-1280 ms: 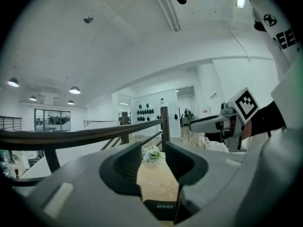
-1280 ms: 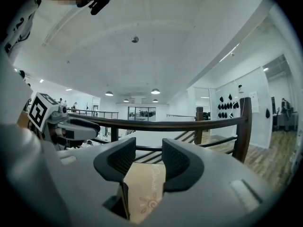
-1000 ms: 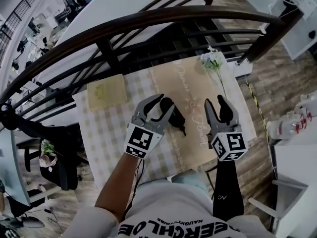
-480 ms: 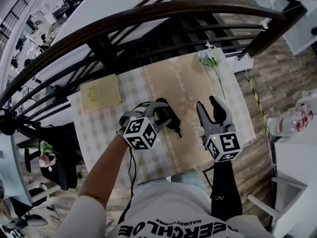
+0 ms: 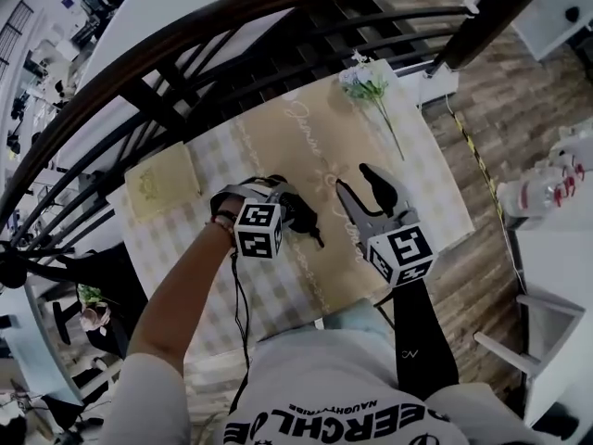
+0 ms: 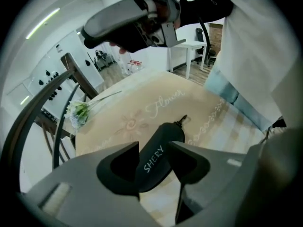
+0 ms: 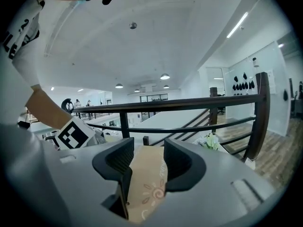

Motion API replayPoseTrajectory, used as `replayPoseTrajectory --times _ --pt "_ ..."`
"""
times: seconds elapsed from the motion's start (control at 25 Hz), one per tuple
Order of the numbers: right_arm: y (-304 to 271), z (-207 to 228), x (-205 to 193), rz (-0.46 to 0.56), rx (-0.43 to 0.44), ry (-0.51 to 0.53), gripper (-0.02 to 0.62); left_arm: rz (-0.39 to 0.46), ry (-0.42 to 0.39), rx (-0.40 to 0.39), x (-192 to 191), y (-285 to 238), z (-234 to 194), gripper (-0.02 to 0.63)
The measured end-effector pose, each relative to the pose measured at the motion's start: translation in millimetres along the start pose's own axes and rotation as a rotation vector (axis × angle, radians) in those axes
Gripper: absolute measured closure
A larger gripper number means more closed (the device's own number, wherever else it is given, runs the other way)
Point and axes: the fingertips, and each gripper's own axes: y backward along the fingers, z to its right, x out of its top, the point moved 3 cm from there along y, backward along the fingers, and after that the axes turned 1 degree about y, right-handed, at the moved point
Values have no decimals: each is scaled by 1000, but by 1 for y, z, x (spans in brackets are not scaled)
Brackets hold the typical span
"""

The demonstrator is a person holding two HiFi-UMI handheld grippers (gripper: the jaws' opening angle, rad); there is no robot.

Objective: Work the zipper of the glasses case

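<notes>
The black glasses case [image 5: 303, 217] lies on the beige runner [image 5: 320, 142] of the checked table. In the left gripper view the case [image 6: 161, 148], printed "SHERY", sits between the jaws, which press on both its sides. Its zipper pull [image 6: 182, 121] sticks out at the far end, toward the person. My left gripper [image 5: 283, 204] is shut on the case's near end. My right gripper [image 5: 359, 184] hovers just right of the case, open, with nothing between its fingers [image 7: 124, 157]; only the runner shows through the gap.
A sprig of pale flowers [image 5: 366, 82] lies at the table's far right corner. A folded yellow cloth [image 5: 159, 180] lies at the far left. A dark railing [image 5: 185, 58] runs behind the table. White furniture [image 5: 556, 276] stands to the right.
My left gripper turned and closed from wide open onto the case. The right gripper drifted slightly left and stayed open.
</notes>
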Motion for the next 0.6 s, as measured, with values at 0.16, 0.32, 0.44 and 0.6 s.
replayPoseTrajectory --times 0.16,0.32,0.44,0.6 --pt "0 5 -5 -15 7 15 367 -46 52 -118 -10 -16 12 432" --pt "-4 7 -18 -64 53 33 365 -6 142 -128 -15 -13 17 440" --pt "-9 -1 -41 -169 182 97 365 10 151 -107 -16 -13 17 440" --pt "-13 -28 -86 -371 421 313 375 20 199 -95 -14 -13 14 440"
